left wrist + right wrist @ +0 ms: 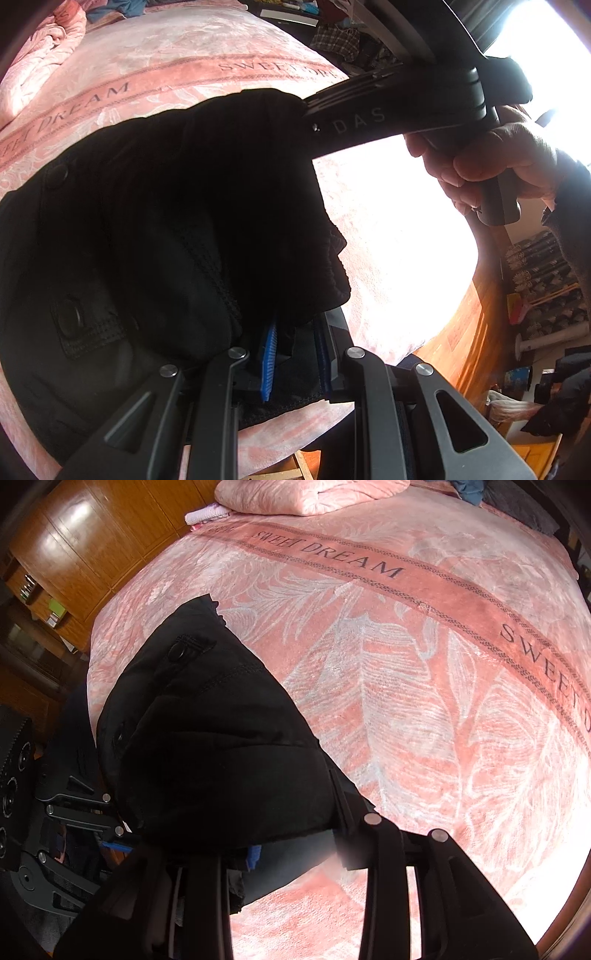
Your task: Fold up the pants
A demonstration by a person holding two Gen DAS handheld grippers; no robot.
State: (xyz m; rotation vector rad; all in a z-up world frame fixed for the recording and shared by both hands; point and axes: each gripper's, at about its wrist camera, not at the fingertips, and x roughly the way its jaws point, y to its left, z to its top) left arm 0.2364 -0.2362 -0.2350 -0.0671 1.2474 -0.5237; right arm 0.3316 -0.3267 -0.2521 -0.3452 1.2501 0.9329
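Black pants [159,229] were held bunched above a bed [369,229], gripped from both sides. In the left wrist view, the left gripper [295,354] was seen nearest the lens, its jaws drawn narrow on a fold of the dark cloth, with blue pads [269,360] showing on either side of it. The right gripper [306,107] was seen reaching in from the upper right, its tip buried in the far edge of the pants and its handle clasped in a person's hand [491,162]. A snap button [55,173] was visible on the fabric at the left.

In the right wrist view, the right gripper [295,845] was shown with the pants [221,746] heaped over its jaws, which were set narrow on the cloth; the pads themselves were largely hidden. The left gripper [114,834] was seen at the lower left edge, against the same bundle.

Beyond the pants, a pink bedspread [406,686] patterned with pale leaves and a band lettered "SWEET DREAM" was spread across the bed. A pink pillow [310,494] was seen at the far end, and a wooden wardrobe [85,542] stood at the far left.
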